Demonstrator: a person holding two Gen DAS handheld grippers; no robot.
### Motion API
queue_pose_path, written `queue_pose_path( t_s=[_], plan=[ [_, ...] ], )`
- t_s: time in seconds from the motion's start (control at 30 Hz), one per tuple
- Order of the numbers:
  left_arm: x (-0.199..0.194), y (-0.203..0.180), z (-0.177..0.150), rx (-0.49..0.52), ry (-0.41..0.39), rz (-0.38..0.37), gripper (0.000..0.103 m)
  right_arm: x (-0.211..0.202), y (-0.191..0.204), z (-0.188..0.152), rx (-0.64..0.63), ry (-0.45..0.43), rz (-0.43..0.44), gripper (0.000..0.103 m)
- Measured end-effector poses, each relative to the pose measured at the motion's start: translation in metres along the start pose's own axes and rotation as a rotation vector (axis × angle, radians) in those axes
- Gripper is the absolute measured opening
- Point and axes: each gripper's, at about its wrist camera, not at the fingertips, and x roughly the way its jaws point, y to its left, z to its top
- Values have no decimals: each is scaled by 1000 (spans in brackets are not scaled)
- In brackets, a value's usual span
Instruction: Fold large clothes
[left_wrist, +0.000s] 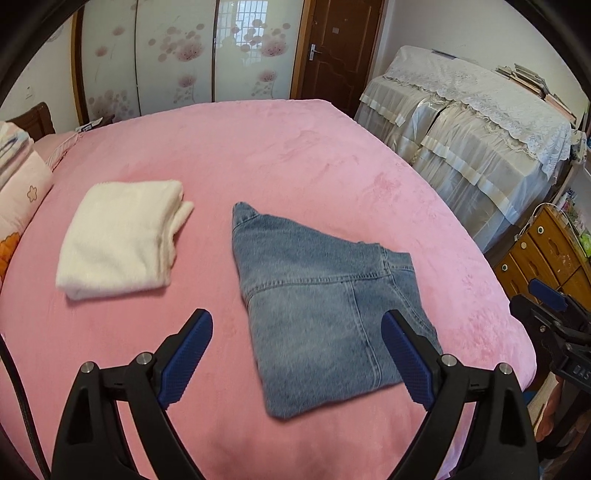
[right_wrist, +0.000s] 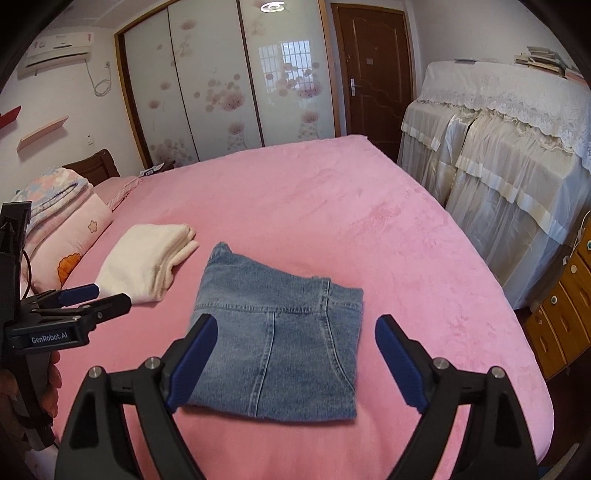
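Right wrist: both tongs (right_wrist: 295, 363) wide, empty; denim jeans (right_wrist: 280, 332) folded square on plush pink blanket (right_wrist: 369, 221).

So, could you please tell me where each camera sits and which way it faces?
Left wrist: on the left gripper, angled down across the pink bed at the folded jeans; its open fingers show, the right gripper at the right edge.
Right wrist: on the right gripper, same heading; the left gripper and a hand show on the left.
Shared: jeans, cream folded garment, wardrobe, door.
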Motion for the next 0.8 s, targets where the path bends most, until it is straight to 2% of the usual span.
queue_pose_path(
  t_s=[0.2, 0.4, 0.57, 0.8],
  plan=[
    [16, 12, -24, -3, 48, -33, 92, 10, -9, -22, -17, 55, -21, 88],
    [67, 27, -47, -47, 147, -67, 92, 43, -26, -49, 8, 134, -11, 88],
    [113, 40, -62, -116, 221, -137, 92, 92, -49, -72, 81, 245, 50, 88],
    [168, 40, -70, -151, 283, -252, 92, 154, -87, -86, 226, 312, 202, 88]
  ],
)
